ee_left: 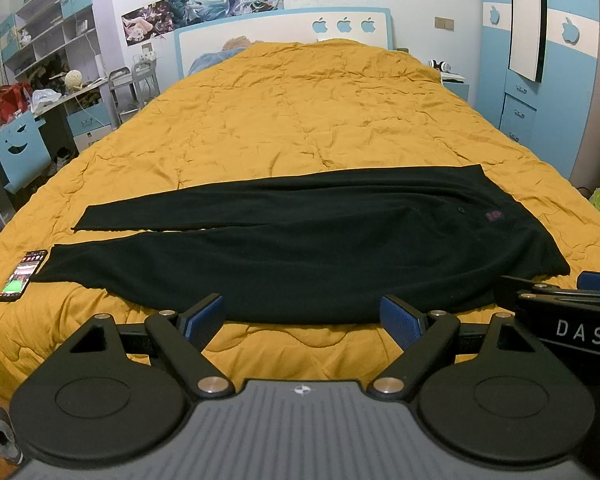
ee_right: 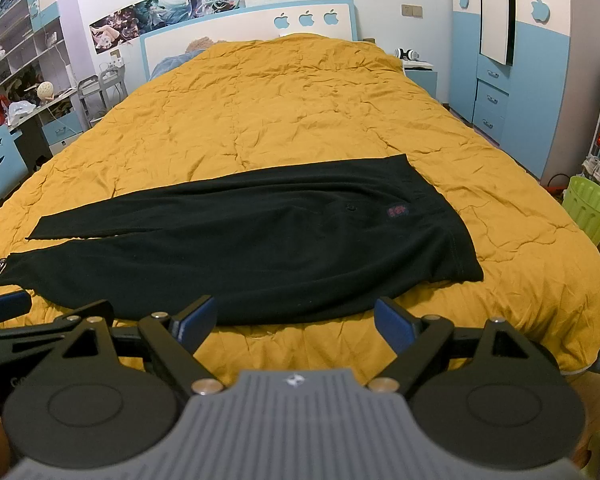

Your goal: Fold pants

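Observation:
Black pants point(ee_left: 300, 248) point(ee_right: 252, 240) lie flat across the near part of a yellow quilt, waist to the right, both legs stretching left with a narrow gap between them. A small red label point(ee_left: 494, 216) sits near the waist. My left gripper point(ee_left: 302, 322) hovers open just short of the pants' near edge, nothing between its blue pads. My right gripper point(ee_right: 294, 320) is likewise open and empty in front of the near edge, closer to the waist. Each gripper's body shows at the side of the other's view.
A phone point(ee_left: 23, 274) with a lit screen lies on the quilt point(ee_left: 300, 120) beside the leg cuffs at the left. A desk and shelves point(ee_left: 48, 80) stand left of the bed, a blue wardrobe point(ee_left: 540, 60) right, a green bin point(ee_right: 590, 208) on the floor at right.

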Demonstrator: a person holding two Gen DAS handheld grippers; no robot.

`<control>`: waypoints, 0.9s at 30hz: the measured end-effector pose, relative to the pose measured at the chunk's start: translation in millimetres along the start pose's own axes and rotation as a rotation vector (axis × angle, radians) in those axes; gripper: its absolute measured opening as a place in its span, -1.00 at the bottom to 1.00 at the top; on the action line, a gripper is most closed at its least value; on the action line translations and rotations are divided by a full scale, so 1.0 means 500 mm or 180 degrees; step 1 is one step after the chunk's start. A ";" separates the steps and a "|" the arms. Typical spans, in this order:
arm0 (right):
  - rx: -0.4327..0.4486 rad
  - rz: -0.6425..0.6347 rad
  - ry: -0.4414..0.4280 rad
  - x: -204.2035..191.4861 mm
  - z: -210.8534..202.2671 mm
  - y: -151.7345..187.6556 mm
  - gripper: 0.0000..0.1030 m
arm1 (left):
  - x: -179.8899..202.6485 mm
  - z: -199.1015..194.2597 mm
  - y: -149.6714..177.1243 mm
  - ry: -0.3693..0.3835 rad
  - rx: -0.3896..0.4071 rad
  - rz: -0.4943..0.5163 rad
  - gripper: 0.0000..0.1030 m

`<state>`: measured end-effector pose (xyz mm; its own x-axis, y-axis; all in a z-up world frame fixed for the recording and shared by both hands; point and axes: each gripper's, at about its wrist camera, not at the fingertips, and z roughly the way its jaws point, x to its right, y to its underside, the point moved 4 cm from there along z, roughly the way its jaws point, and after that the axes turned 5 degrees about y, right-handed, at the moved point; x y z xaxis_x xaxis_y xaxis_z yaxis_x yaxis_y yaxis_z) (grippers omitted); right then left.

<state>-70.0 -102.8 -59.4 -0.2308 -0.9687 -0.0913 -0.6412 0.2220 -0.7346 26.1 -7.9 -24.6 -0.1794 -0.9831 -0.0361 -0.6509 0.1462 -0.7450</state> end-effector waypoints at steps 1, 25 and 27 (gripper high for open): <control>0.0001 -0.0001 0.0001 0.000 0.000 0.000 0.60 | 0.000 0.000 0.000 -0.0001 -0.0003 -0.0003 0.97; 0.0224 0.0617 0.0187 0.261 0.184 -0.019 0.60 | -0.476 0.153 0.018 -0.0481 -0.0337 -0.1030 0.91; 0.0138 0.0713 0.0187 0.290 0.205 -0.029 0.60 | -0.548 0.168 0.016 -0.0520 -0.0412 -0.1295 0.88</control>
<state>-19.3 -257.8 -131.0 -0.4069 -0.8873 -0.2169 -0.5374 0.4246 -0.7287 132.0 253.5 -76.3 0.2219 -0.9664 0.1297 -0.7330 -0.2530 -0.6314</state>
